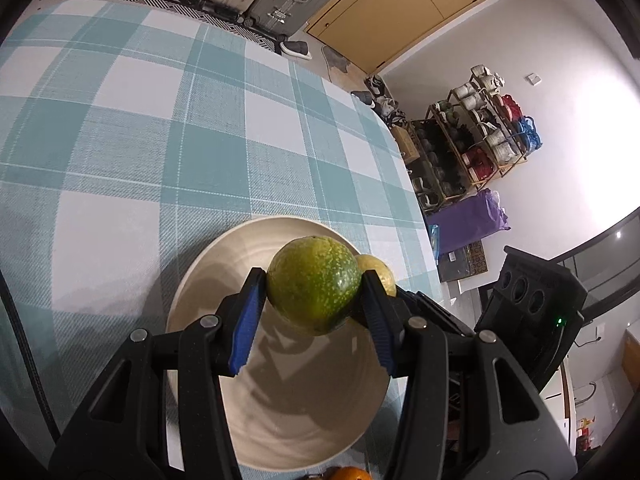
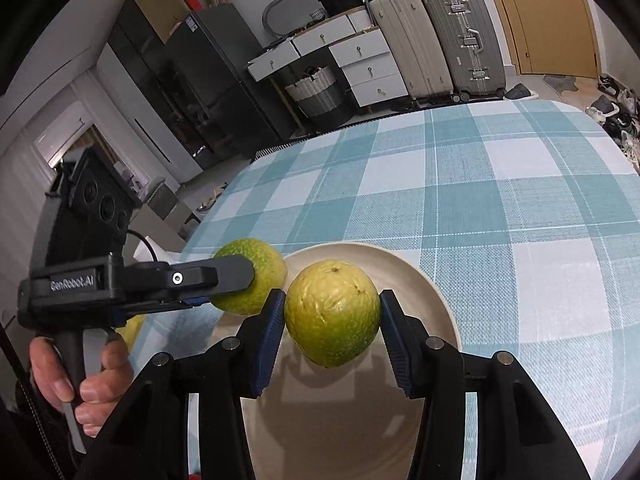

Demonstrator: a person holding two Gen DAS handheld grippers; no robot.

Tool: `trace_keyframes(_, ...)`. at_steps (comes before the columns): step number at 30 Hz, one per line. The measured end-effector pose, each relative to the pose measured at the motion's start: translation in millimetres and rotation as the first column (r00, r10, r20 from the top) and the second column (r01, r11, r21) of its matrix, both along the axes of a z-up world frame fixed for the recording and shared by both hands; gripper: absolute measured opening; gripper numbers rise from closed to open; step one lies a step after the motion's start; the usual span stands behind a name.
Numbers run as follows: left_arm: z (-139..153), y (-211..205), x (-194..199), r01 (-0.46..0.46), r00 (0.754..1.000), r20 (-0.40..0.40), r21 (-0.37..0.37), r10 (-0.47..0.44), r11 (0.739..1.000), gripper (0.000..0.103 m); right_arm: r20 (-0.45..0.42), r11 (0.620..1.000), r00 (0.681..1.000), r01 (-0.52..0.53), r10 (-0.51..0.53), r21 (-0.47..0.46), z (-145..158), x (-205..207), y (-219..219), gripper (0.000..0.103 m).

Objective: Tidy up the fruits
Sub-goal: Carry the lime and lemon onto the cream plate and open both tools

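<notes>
My left gripper (image 1: 314,286) is shut on a speckled green fruit (image 1: 313,284) and holds it above a beige plate (image 1: 192,284). My right gripper (image 2: 332,314) is shut on a yellow-green fruit (image 2: 332,312) above the same plate (image 2: 424,276). In the right wrist view the left gripper (image 2: 236,280) with its green fruit (image 2: 262,272) hangs just left of mine, over the plate's left rim. In the left wrist view the yellow-green fruit (image 1: 380,272) peeks out behind the right finger. An orange fruit (image 1: 348,473) shows at the bottom edge.
The plate sits on a table with a teal and white checked cloth (image 1: 160,140). The table edge (image 1: 416,200) runs close to the plate. Beyond it are a shoe rack (image 1: 472,140), suitcases (image 2: 440,40) and drawers (image 2: 360,64).
</notes>
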State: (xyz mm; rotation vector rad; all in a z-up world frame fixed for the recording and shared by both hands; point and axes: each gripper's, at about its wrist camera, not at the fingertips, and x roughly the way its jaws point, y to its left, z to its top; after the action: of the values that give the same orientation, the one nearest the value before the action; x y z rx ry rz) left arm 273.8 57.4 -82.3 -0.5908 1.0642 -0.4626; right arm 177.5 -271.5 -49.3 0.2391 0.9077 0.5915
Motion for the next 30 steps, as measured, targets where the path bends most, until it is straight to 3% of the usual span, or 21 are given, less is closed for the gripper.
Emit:
trace_keyframes(11,-21,-6,22,-0.016,0.999,-0.051,-0.029,0.015,0.999,0.046,-0.023,1.0,0.999,0.03,-0.03,-0.005,-15,21,-1,0.05)
trace_keyframes(15,-18,-1,19,-0.039,0.997,-0.063,-0.022,0.037,0.999,0.048,-0.01,0.998,0.999,0.034,-0.033,0.045,-9,15,-7,0.056)
trace_keyframes(16,-16,0,18,-0.039,0.997,-0.06,-0.022,0.038,0.999,0.05,-0.002,0.998,0.999,0.039,-0.039,0.043,-7,13,-8,0.063)
trace_keyframes(19,-7,4,11,-0.063,0.997,-0.041,-0.001,0.063,0.998,0.061,0.019,0.997,0.998,0.051,-0.052,0.052,1,3,-14,0.065)
trace_keyframes(25,13,9,-16,-0.102,0.995,0.008,0.082,0.102,0.991,0.066,0.052,0.997,0.996,0.067,-0.069,0.038,15,-22,-25,0.07)
trace_keyframes(27,19,10,-27,-0.103,0.995,0.03,0.118,0.1,0.988,0.066,0.072,0.997,0.995,0.07,-0.072,0.031,21,-34,-28,0.078)
trace_keyframes(29,27,10,-40,-0.107,0.993,0.056,0.156,0.099,0.982,0.066,0.095,0.996,0.992,0.087,-0.088,0.02,28,-46,-33,0.093)
trace_keyframes(30,31,10,-47,-0.109,0.993,0.07,0.175,0.098,0.979,0.066,0.108,0.996,0.99,0.091,-0.093,0.023,31,-52,-35,0.095)
